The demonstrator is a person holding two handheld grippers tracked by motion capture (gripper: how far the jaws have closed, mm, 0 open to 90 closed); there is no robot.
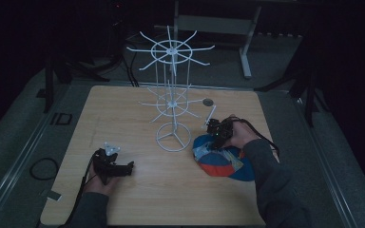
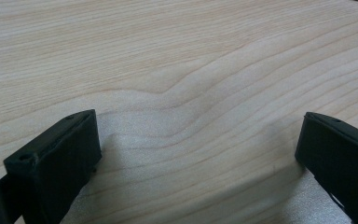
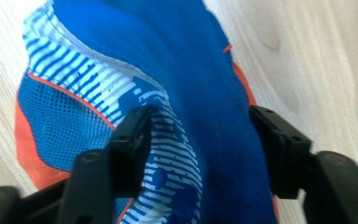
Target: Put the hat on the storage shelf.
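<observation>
Two tools work over a pale wooden desk (image 1: 138, 190). In the high view the left tool (image 1: 123, 168) lies low at the lower left of the frame, resting on or just above the bare wood, held in the person's left hand (image 1: 97, 183). Its own view shows both black jaws spread wide with nothing but wood grain between them, so it is released.

Right of centre in the high view, the right tool (image 1: 217, 138) points down into a blue, orange and white cap (image 1: 228, 164) that lies on the desk just beside the round base of a white wire rack (image 1: 172, 102). In the right gripper view the cap (image 3: 186, 93) fills the middle of the frame, a raised fold of its blue cloth and striped mesh standing between the two jaws. Both jaws touch the fold at its sides; whether they press hard enough to grasp it I cannot tell.
</observation>
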